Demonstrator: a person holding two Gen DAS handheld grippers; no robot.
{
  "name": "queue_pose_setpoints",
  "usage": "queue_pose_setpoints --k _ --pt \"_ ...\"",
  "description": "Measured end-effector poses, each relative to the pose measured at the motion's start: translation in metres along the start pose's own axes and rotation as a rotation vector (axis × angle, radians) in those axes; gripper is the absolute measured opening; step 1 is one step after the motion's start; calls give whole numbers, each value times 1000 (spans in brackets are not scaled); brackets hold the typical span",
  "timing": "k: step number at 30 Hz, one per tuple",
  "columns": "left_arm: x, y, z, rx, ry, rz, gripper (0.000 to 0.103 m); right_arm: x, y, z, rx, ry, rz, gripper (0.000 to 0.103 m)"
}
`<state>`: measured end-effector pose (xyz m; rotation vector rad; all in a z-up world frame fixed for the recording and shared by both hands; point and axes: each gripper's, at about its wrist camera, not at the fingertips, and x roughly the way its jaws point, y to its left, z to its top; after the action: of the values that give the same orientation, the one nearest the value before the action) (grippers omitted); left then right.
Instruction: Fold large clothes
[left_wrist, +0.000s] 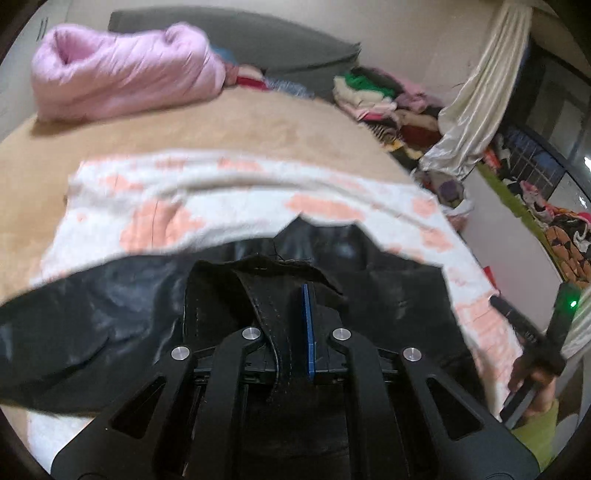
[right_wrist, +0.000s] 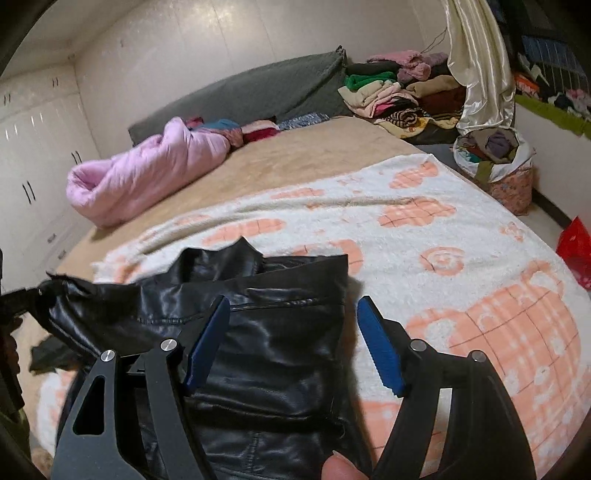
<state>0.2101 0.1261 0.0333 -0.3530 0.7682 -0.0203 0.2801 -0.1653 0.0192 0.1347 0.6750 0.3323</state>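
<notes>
Left wrist view: left gripper (left_wrist: 291, 295) clamped on black leather jacket (left_wrist: 110, 306) strap edge.
Right gripper (right_wrist: 291, 343): jaws apart, straddling jacket.
Handling: heavy, slick, limp; best gripped at stitched seams.

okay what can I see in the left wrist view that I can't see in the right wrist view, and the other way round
Only the left wrist view shows the left tool shut on a black strap edge of the black leather garment.

Only the right wrist view shows the right tool with fingers apart over the garment, the white wardrobe doors and a red bag.

Both show the garment on the white and peach blanket, the pink quilt, the clothes pile and the cream curtain.
</notes>
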Motion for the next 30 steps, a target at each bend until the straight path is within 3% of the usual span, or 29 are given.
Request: queue_pose_setpoints --k 17,20,23,25,30 --pt "45 52 -62 -50 118 26 4 51 42 -29 -148 137 47 68" --pt "48 58 -70 -69 131 20 6 64 36 -35 -106 206 78 67" --pt "49 63 -75 -84 132 11 7 80 27 -42 -87 284 -14 65" --pt "50 66 -78 -102 132 -13 7 91 14 -48 -39 321 -13 62" --pt "43 72 -80 -149 110 -51 9 87 14 -49 -20 311 9 65"
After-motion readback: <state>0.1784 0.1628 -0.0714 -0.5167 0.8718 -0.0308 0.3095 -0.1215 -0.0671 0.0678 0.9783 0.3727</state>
